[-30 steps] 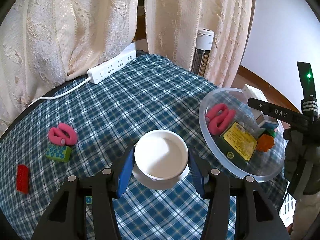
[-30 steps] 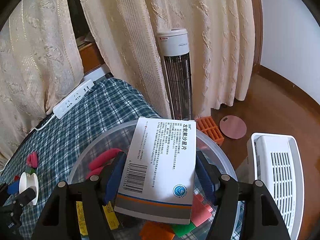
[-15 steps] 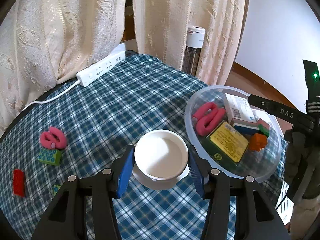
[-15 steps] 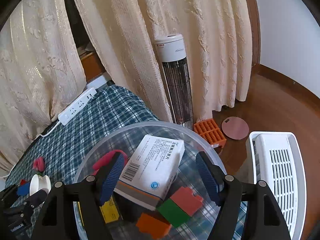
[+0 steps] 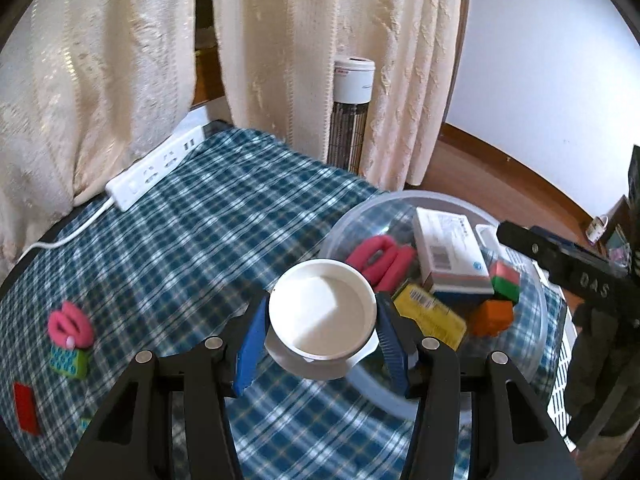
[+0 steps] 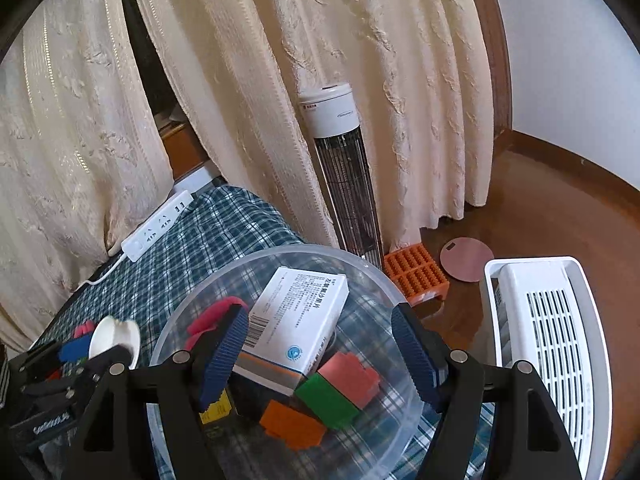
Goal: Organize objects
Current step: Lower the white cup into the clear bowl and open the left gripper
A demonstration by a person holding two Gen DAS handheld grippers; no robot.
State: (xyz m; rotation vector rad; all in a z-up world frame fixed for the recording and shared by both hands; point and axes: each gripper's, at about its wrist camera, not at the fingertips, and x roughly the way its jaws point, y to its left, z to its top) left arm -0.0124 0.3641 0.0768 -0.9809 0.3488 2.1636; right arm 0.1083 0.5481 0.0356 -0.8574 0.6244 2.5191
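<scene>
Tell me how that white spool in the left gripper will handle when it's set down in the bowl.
The white spool looks rigid and probably light. Its round flanges suggest it may roll if laid sideways. The clear bowl is already crowded, so it will likely settle tilted.

A white power strip (image 5: 154,168) lies at the far edge of the plaid tablecloth (image 5: 208,240), against cream curtains (image 5: 100,80). Beyond the tablecloth's corner a tower heater (image 6: 344,176) stands, with an orange studded block (image 6: 416,272), a pink disc (image 6: 466,259) and a white vented appliance (image 6: 548,344) on the floor nearby.
</scene>
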